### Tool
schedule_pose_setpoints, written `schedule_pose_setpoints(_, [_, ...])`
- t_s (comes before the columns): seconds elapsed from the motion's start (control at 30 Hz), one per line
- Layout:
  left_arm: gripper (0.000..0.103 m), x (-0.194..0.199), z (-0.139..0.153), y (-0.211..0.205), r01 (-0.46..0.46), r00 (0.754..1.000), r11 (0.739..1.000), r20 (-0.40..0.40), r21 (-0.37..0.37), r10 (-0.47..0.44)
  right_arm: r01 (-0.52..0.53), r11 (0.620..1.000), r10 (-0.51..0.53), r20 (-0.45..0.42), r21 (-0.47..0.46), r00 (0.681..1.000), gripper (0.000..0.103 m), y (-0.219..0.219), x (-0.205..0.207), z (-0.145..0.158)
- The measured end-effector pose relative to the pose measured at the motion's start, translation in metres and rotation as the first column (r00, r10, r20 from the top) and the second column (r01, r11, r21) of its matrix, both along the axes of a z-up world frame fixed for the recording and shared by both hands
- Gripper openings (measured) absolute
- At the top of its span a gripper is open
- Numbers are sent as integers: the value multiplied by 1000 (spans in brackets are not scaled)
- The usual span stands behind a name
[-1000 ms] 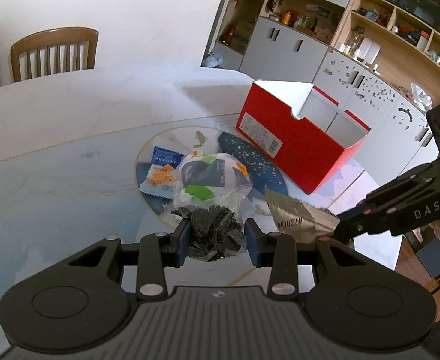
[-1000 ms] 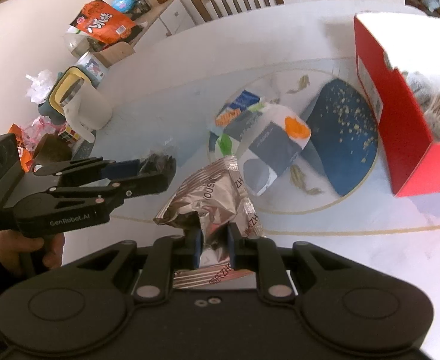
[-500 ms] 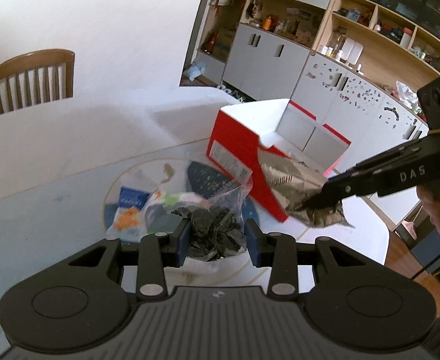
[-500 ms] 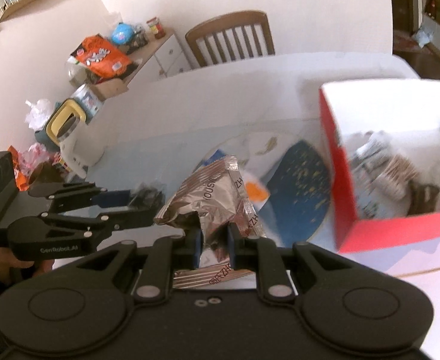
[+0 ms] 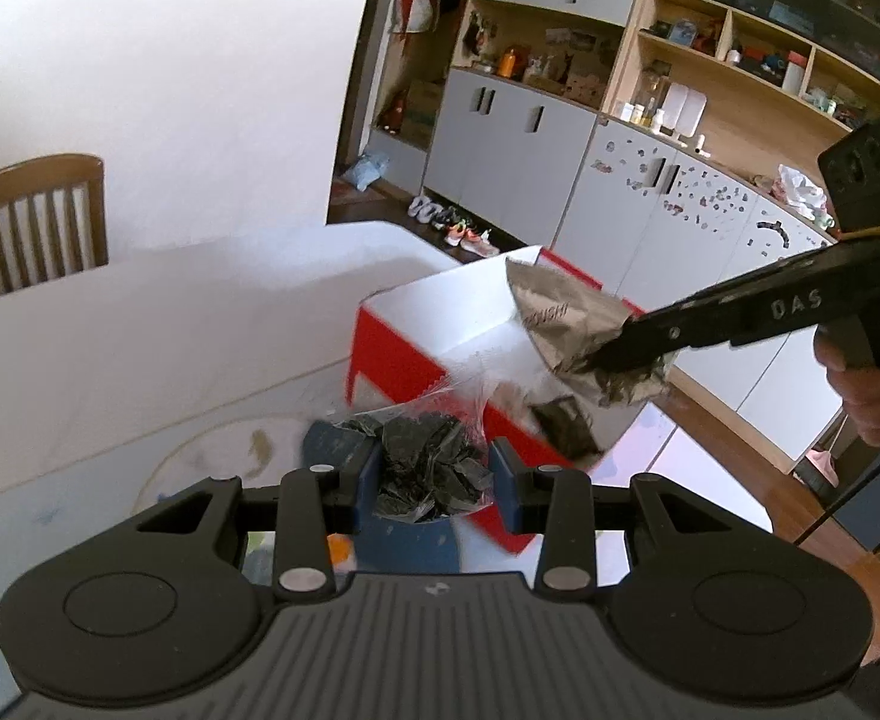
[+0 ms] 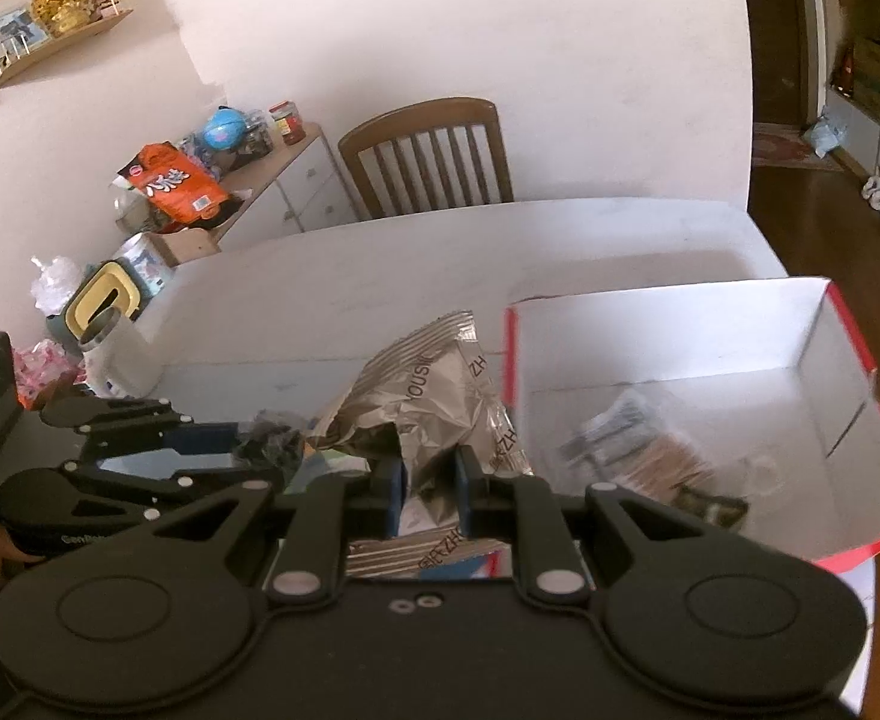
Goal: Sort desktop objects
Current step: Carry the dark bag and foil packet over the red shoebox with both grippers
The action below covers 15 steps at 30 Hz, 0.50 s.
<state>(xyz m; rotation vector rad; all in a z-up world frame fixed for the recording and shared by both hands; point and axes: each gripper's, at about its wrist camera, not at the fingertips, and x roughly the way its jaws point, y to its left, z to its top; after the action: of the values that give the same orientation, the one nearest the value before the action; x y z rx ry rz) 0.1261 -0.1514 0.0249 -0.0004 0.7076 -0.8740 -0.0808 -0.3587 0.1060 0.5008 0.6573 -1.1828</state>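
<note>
My left gripper [image 5: 434, 480] is shut on a clear bag of dark dried bits [image 5: 434, 462] and holds it in the air just short of the red box [image 5: 392, 354]. My right gripper [image 6: 428, 495] is shut on a crinkled silver snack packet [image 6: 428, 396], held beside the box's open top [image 6: 668, 330]. In the left wrist view the packet [image 5: 566, 324] hangs over the box from the right gripper [image 5: 614, 348]. The box holds several packets [image 6: 638, 450]. The left gripper also shows in the right wrist view [image 6: 242, 444].
The white table [image 6: 440, 258] carries a round blue-patterned mat [image 5: 344, 444] below my left gripper. Wooden chairs [image 6: 434, 156] stand at the far side. A sideboard with clutter [image 6: 200, 180] and a white kettle [image 6: 116, 354] are at the left. Cabinets [image 5: 560, 150] line the wall beyond the box.
Both grippers have risen from the mat and moved toward the red box with their loads. The silver packet is now over the box opening.
</note>
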Motion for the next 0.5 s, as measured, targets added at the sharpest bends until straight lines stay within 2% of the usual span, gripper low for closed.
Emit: schedule_pose_setpoints(0.5, [37,16,16,-82,33,999,999,38,22,-33,19,1000,-19,-25,-11,1000,16,-18,-66,12])
